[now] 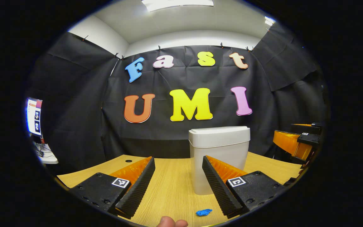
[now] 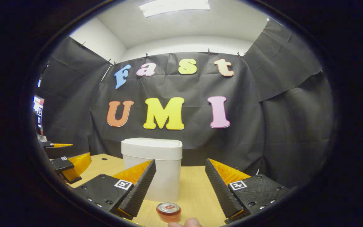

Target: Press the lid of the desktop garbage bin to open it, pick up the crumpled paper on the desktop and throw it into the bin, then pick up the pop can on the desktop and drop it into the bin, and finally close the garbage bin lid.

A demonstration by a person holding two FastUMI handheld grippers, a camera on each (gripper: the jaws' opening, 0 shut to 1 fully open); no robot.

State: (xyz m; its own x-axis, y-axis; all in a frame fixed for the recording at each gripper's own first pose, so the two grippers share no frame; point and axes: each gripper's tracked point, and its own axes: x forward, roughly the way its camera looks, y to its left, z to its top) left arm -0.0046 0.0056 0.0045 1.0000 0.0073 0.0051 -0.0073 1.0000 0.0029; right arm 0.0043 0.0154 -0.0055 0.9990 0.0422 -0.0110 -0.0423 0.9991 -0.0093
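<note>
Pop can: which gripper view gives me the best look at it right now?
The right gripper view. The pop can stands upright on the table, near the bottom between that hand-held gripper's open fingers, in front of the bin. The left gripper view gives the bin and blue crumpled paper instead.

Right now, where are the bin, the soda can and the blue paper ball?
Garbage bin (image 1: 219, 157), left gripper view, on its front wall.
Pop can (image 2: 169, 211), right gripper view, on its side below the top.
Crumpled paper (image 1: 204, 212), left gripper view, on its middle.
</note>
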